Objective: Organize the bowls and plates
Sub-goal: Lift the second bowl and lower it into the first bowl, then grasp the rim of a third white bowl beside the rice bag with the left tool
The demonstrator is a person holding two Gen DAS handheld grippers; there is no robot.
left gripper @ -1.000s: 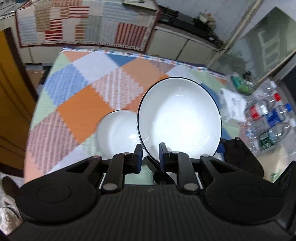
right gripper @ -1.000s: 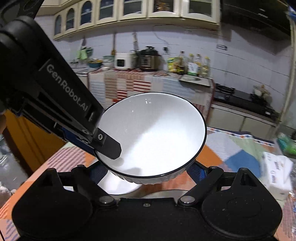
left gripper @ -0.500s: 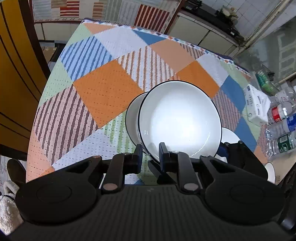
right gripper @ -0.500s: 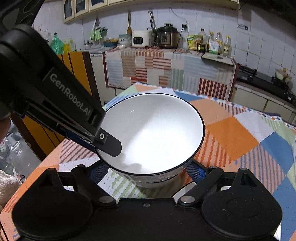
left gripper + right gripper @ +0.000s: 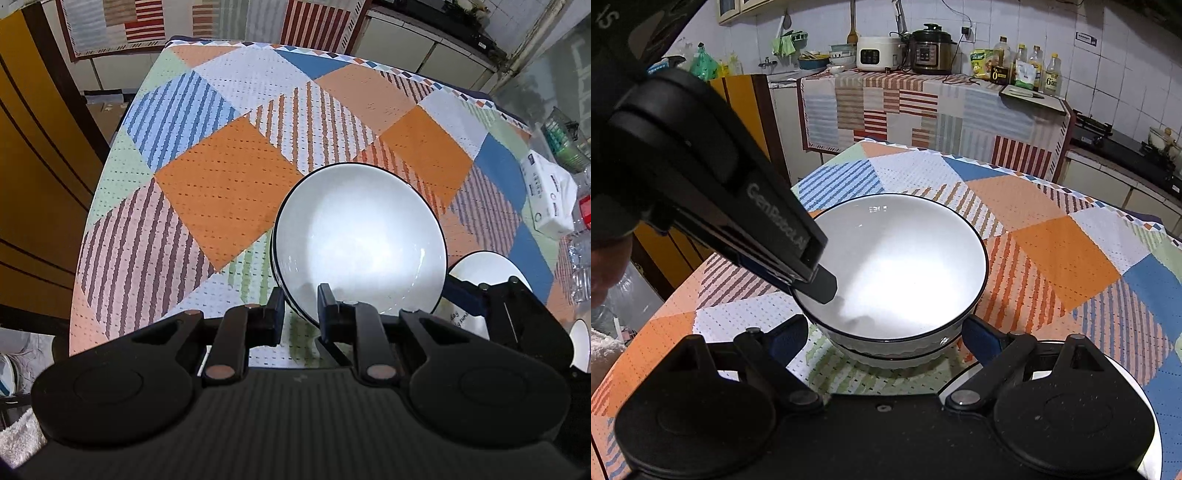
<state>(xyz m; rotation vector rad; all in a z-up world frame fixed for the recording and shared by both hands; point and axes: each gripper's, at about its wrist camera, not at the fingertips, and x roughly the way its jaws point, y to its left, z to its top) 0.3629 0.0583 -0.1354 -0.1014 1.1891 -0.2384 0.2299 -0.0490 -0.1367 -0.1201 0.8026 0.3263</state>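
Note:
A white bowl with a thin black rim (image 5: 360, 236) (image 5: 897, 262) sits nested in a second like bowl (image 5: 886, 360) on the patchwork tablecloth. My left gripper (image 5: 301, 308) is shut on the top bowl's near rim, one finger inside, one outside; it shows in the right wrist view (image 5: 812, 284) as a black arm from the left. My right gripper (image 5: 884, 338) is open, its blue-padded fingers (image 5: 977, 336) flanking the stacked bowls without touching them.
A white plate (image 5: 487, 269) (image 5: 1137, 387) lies right of the bowls, partly under my right gripper. Another white dish (image 5: 580, 343) is at the far right edge. A tissue pack (image 5: 546, 199) and bottles stand at the table's right. A yellow cabinet (image 5: 33, 177) stands left.
The left gripper has lowered the bowl from mid-air into the bowl on the table. The right gripper has stayed open beside it.

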